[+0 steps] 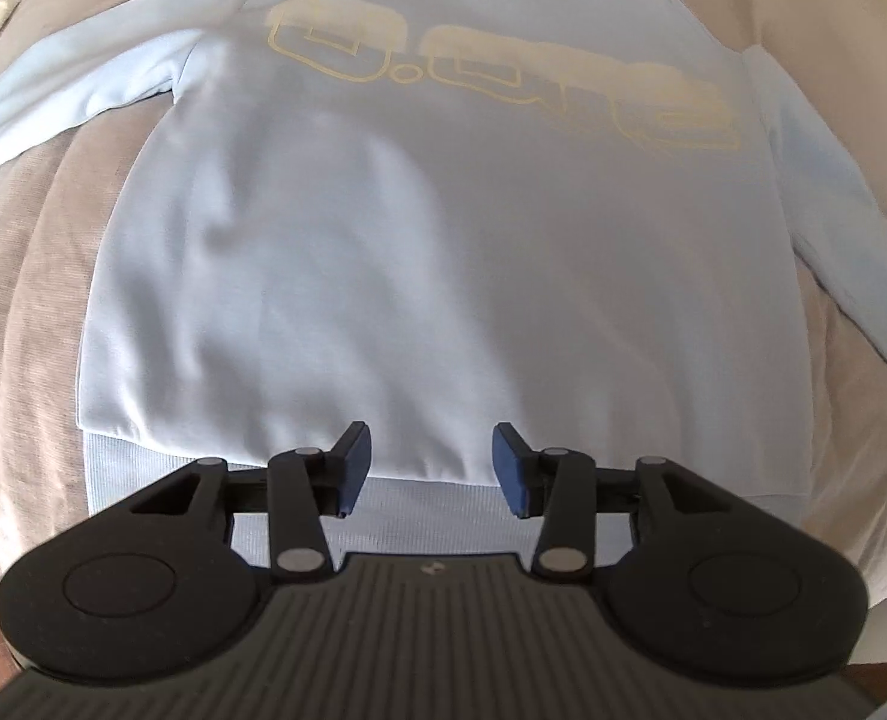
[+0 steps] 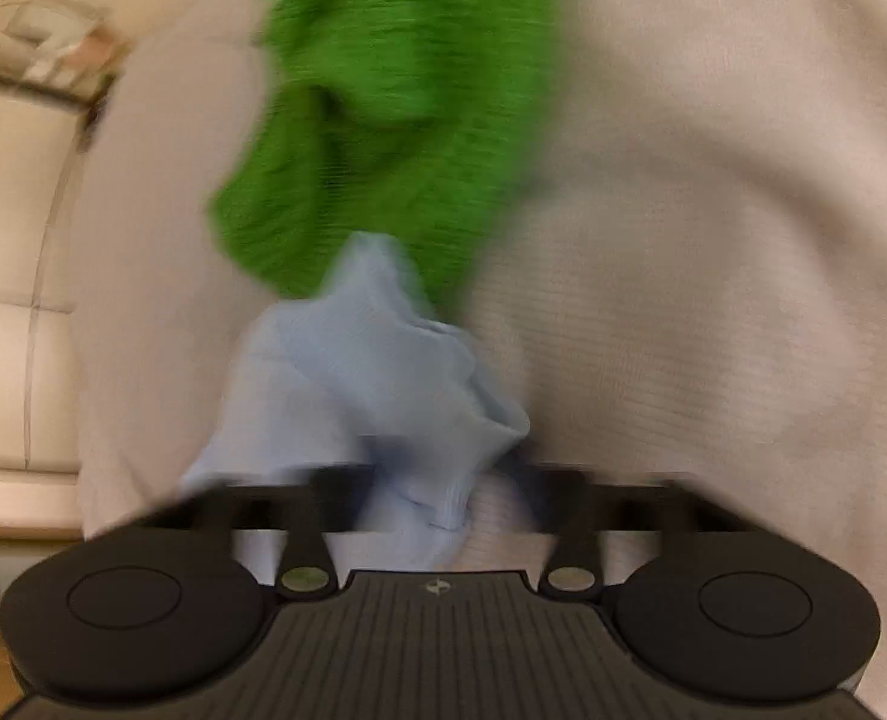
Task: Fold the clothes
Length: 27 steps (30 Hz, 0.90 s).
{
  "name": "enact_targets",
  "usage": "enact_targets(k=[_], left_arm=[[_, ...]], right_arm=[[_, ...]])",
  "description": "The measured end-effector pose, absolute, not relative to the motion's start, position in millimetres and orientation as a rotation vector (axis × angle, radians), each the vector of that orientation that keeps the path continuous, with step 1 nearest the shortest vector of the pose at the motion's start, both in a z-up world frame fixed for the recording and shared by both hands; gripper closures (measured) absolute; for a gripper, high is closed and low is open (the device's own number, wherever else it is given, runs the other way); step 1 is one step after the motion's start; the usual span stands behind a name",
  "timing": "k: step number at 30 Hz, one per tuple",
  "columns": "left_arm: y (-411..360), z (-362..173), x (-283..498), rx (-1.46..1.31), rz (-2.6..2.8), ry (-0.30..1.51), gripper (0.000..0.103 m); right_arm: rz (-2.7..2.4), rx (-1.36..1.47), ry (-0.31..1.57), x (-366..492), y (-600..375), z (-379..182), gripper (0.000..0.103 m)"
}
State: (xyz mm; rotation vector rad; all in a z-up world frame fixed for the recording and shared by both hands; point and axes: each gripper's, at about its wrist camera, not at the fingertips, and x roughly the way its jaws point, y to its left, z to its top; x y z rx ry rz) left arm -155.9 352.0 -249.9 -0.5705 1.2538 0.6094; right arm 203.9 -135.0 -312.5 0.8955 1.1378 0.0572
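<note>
A: What is the biggest thing under you?

B: You are over a bed (image 1: 29, 300) with a beige cover. The pale blue sweatshirt (image 1: 431, 252) lies flat on it, front up, collar toward the far edge and ribbed hem (image 1: 383, 516) at the near edge. You have bare cover along both sides of the body; the sleeve on the view's left (image 1: 71, 90) runs out toward the left edge and is cut off by the frame.

A: And the other sleeve?

B: It reaches toward the right edge, where a green garment (image 2: 395, 108) lies bunched. In the right wrist view that sleeve's cuff end (image 2: 383, 372) is crumpled against the green cloth.

A: Your left gripper?

B: Your left gripper (image 1: 431, 471) hangs over the middle of the hem, fingers (image 1: 512, 468) apart, nothing between them.

A: The right one?

B: Your right gripper (image 2: 437, 480) has blue cuff cloth bunched between its fingers. That view is smeared with blur, so you cannot make out the pads, and I cannot tell whether they clamp the cloth. The yellow print (image 1: 503, 78) on the chest is too blurred to read.
</note>
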Motion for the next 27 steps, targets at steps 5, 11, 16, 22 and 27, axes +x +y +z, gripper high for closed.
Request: enact_targets(k=[5,11,16,22,27], left_arm=[[350.3,-238.2,-158.0,-0.563,0.630,1.247,0.063],[346.0,-241.8,-157.0,-0.562,0.632,1.272,0.063],[344.4,-256.9,-157.4,-0.558,0.616,1.313,0.063],[350.6,-255.4,-173.9,-0.534,0.644,1.332,0.061],[367.4,-241.8,-207.4,-0.544,0.716,1.333,0.056]], right_arm=[[0.264,0.552,0.902,232.2,-106.9,-220.3,0.095],[0.262,0.363,0.843,275.8,-104.2,-162.5,0.096],[0.121,0.294,1.010,270.5,-114.8,-208.7,0.096],[0.017,0.237,1.077,257.3,-109.1,-246.4,0.053],[0.091,0.282,0.990,201.2,-104.4,-212.3,0.033]])
